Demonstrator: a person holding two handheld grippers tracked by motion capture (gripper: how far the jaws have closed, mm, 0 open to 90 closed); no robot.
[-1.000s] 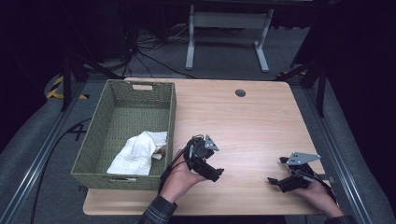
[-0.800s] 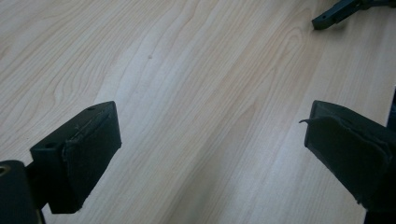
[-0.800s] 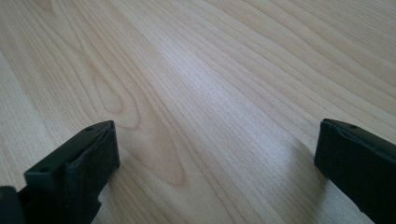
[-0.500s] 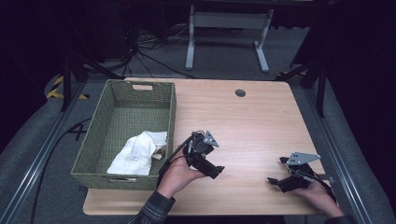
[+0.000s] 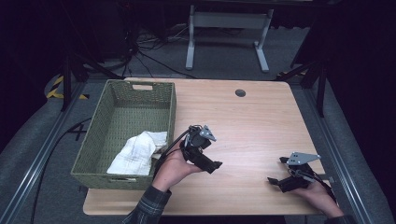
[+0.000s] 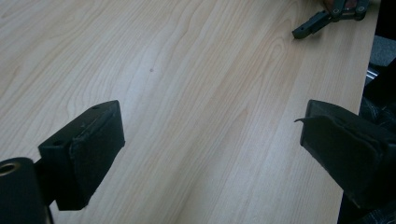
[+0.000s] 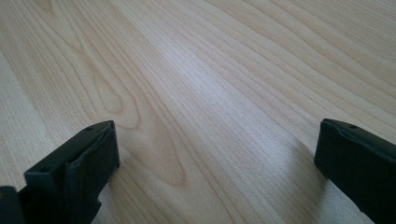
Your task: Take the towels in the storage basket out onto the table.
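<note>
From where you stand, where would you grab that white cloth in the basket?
Probably the raised, bunched fold of the cloth, coming straight down from above: the basket walls block a sideways approach, and the crumpled ridge gives the open left gripper something to pinch.

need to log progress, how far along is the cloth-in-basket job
Looks done: the white cloth lies inside the green basket. In hand: nothing; the left gripper and right gripper are both open over bare table. Left: apparently nothing more on the table to put away.
</note>
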